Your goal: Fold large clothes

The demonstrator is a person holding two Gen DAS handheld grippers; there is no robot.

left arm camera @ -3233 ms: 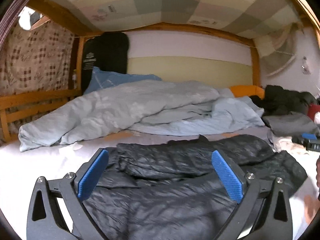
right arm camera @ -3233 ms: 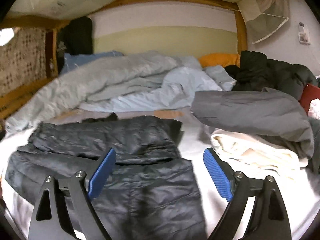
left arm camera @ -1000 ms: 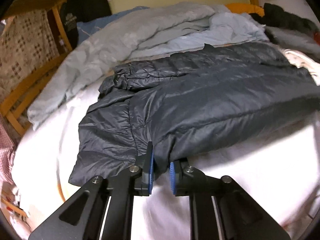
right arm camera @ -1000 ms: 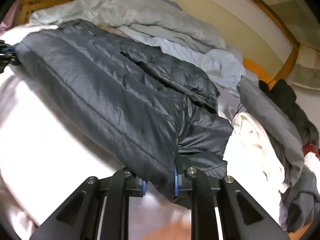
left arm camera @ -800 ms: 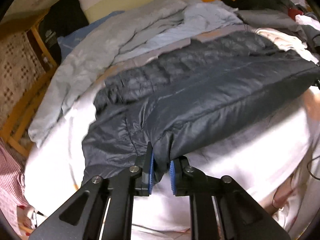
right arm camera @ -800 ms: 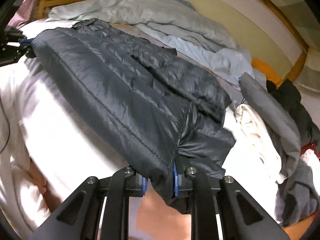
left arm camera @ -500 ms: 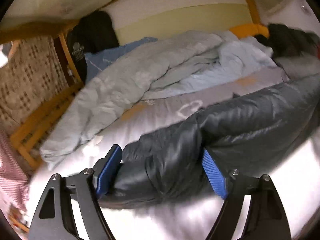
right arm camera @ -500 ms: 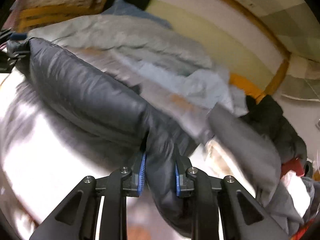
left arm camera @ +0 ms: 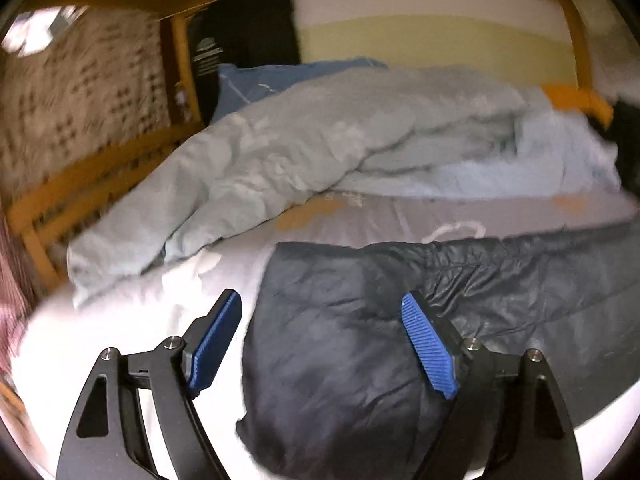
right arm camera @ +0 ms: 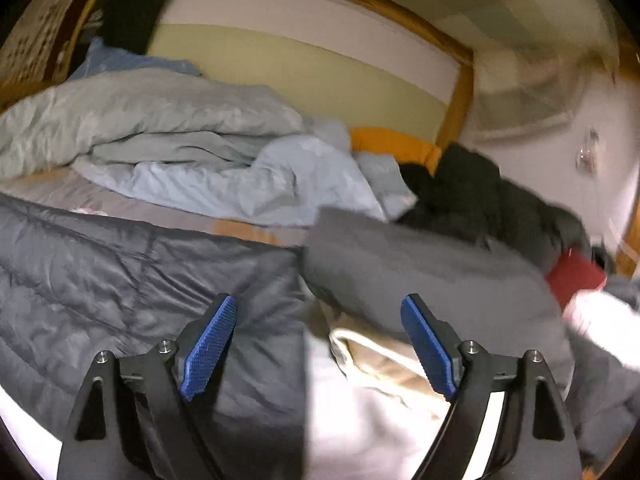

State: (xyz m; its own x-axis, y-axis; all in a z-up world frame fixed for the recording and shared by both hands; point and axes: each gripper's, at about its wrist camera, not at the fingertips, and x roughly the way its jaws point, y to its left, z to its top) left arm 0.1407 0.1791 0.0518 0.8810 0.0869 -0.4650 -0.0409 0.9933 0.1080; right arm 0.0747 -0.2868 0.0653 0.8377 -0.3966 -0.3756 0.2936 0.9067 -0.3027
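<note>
**Both claws spread wide above the dark jacket**

The left gripper points forward and somewhat downward over the bed, its two black arms reaching up from the lower edge of the left wrist view. Its blue pads stand far apart. The jaws have just been opening, and now nothing is pinched: the dark puffer jacket lies on the white sheet below and beyond them, its near left corner showing in the gap between the pads without either pad pressing on it.

The right gripper is tilted forward and down in much the same way. Its jaws have also just been opening and now stand wide, with nothing held. The left pad hangs over the jacket's right end; the right pad hangs over a pile of other clothes, where a grey garment lies on top of a cream one. Whether either pad brushes the cloth under it cannot be told, as the frames are blurred.

The jacket lies stretched across the near part of the bed as a long, low band, spanning from one wrist view into the other. Behind it sits a rumpled pale blue duvet, with a blue pillow and a black bag near the wooden bed frame. Black clothing and something red are heaped at the far right.
</note>
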